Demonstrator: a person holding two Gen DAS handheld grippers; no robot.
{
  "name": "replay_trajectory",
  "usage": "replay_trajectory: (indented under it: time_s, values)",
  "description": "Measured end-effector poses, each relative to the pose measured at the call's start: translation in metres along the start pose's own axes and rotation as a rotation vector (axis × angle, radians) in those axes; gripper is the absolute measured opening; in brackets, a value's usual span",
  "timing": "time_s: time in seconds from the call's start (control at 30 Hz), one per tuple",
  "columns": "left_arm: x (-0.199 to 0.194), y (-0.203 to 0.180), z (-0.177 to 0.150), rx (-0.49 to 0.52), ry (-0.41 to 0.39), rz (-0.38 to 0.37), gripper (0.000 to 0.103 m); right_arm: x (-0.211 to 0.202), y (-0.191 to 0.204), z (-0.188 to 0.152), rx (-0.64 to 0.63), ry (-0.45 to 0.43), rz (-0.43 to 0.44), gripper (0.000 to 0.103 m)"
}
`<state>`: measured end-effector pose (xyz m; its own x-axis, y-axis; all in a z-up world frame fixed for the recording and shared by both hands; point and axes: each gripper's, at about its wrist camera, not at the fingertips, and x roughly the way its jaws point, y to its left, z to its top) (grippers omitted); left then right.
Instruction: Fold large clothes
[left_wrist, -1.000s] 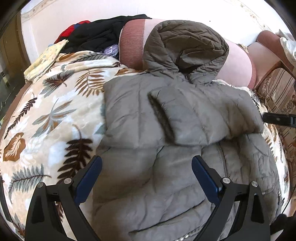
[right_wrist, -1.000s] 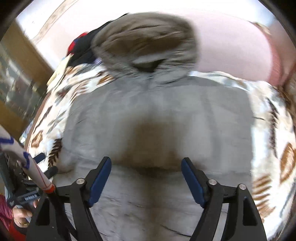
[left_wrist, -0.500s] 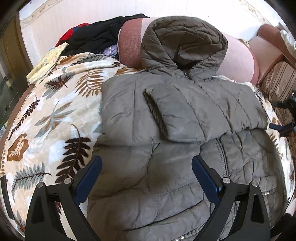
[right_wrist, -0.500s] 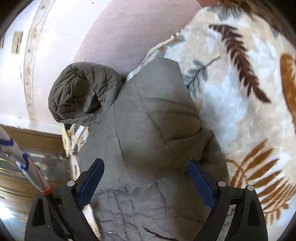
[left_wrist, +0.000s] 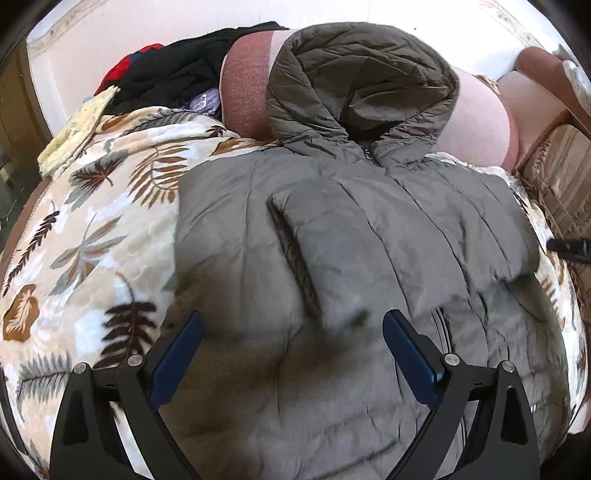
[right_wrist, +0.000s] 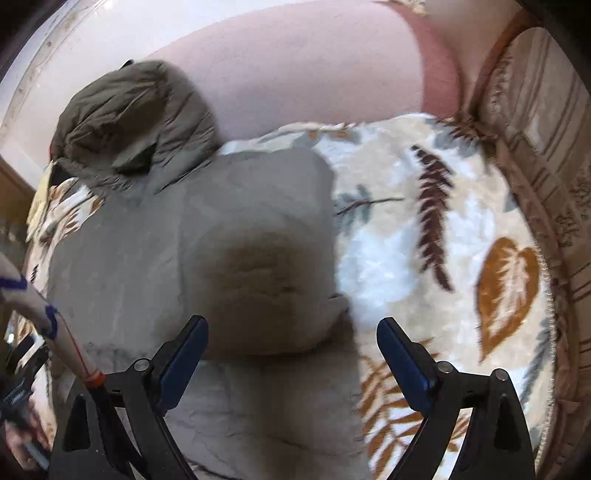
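Note:
A grey-olive hooded puffer jacket (left_wrist: 332, 258) lies front up on a leaf-patterned blanket (left_wrist: 92, 229). Its hood (left_wrist: 362, 85) rests against the pink backrest. One sleeve (left_wrist: 388, 236) is folded across the chest. My left gripper (left_wrist: 291, 339) is open and empty, just above the jacket's lower body. In the right wrist view the jacket (right_wrist: 184, 266) fills the left half, with its hood (right_wrist: 133, 122) at the upper left. My right gripper (right_wrist: 291, 343) is open and empty, over the jacket's right edge at the folded sleeve.
A pile of black and red clothes (left_wrist: 170, 77) lies at the back left of the sofa. A pink backrest cushion (right_wrist: 314, 74) runs behind. A striped sofa arm (right_wrist: 546, 177) bounds the right side. The right gripper's tip (left_wrist: 570, 247) shows at the right edge.
My left gripper has dropped closer to the jacket's lower body. My right gripper has swung round, from looking down the jacket's right side to facing the backrest over the jacket's right edge.

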<state>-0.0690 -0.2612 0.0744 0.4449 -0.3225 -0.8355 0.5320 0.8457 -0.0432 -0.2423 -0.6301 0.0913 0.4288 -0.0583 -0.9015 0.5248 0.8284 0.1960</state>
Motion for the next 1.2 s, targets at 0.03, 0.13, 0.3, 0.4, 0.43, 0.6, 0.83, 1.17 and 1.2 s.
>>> replay_trajectory:
  time_s: [0.03,0.13,0.3,0.4,0.43,0.6,0.83,1.17,1.2]
  values:
    - [0.005,0.001,0.005,-0.008,0.002,-0.002,0.097,0.002,0.001,0.0,0.003,0.005,0.006,0.095]
    - [0.022,-0.002,0.023,-0.023,0.012,-0.007,0.097,0.009,0.012,0.005,-0.041,0.001,-0.021,0.095]
    - [0.062,-0.01,0.039,-0.047,0.071,0.005,0.097,0.022,0.025,0.01,-0.056,0.003,-0.03,0.095]
    - [0.068,-0.019,0.036,-0.049,0.07,-0.006,0.068,0.031,0.032,0.009,-0.08,0.01,-0.054,0.095]
    - [0.067,-0.023,0.035,-0.039,0.069,-0.026,0.047,0.034,0.034,0.008,-0.083,0.017,-0.056,0.095]
    - [0.043,-0.027,0.035,0.023,0.029,-0.031,0.026,0.036,0.045,0.008,-0.095,0.022,-0.065,0.095]
    - [0.03,0.004,0.03,0.053,0.032,0.001,0.031,0.028,0.065,0.008,-0.161,0.008,-0.05,0.095]
    - [0.055,0.009,0.011,0.069,0.01,0.053,0.068,0.082,0.063,-0.008,-0.135,0.084,-0.047,0.103]
    - [0.053,0.012,0.011,0.058,0.011,0.05,0.07,0.078,0.063,-0.008,-0.138,0.085,-0.051,0.103]
